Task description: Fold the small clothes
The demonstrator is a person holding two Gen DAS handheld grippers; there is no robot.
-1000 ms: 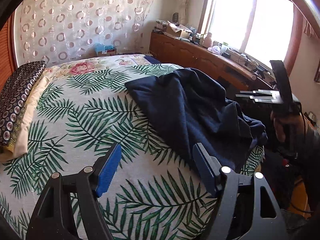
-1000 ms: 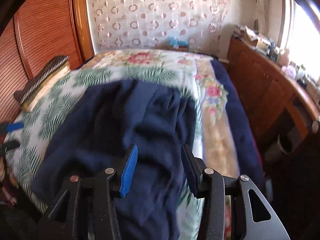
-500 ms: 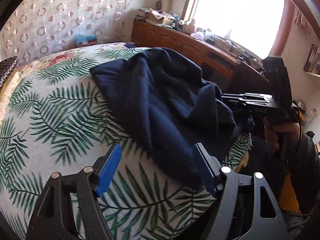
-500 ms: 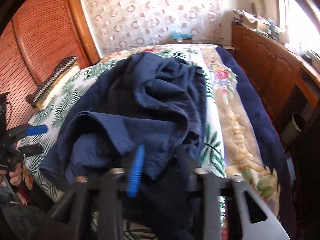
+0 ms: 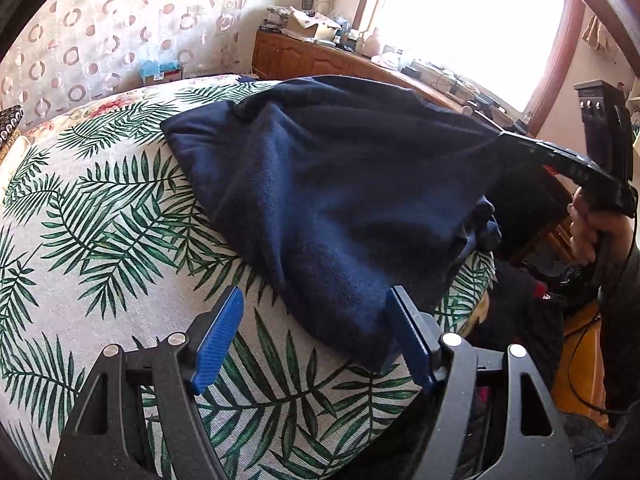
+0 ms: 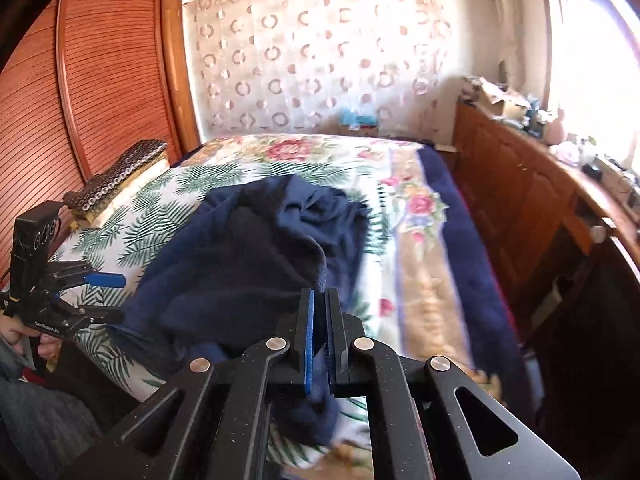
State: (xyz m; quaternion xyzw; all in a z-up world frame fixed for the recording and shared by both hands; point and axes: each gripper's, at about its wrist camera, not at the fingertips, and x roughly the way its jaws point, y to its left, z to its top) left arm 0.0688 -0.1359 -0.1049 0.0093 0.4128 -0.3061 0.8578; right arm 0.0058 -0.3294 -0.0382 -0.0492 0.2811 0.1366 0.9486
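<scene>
Your right gripper is clamped tight, its blue pads pinching a fold of the navy garment and lifting that edge off the bed. Your right hand wraps the handle beneath it. Your left gripper has its jaws spread wide, tilted downward, pads touching nothing, with the garment's near corner lying between them.

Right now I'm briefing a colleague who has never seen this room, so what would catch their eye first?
A dark navy garment heaped on the palm-leaf bedspread, one edge pulled up taut by the right claw, which is shut on the fabric. The left claw hangs open at the garment's near corner. Behind, a wooden sideboard runs beside a bright window.
</scene>
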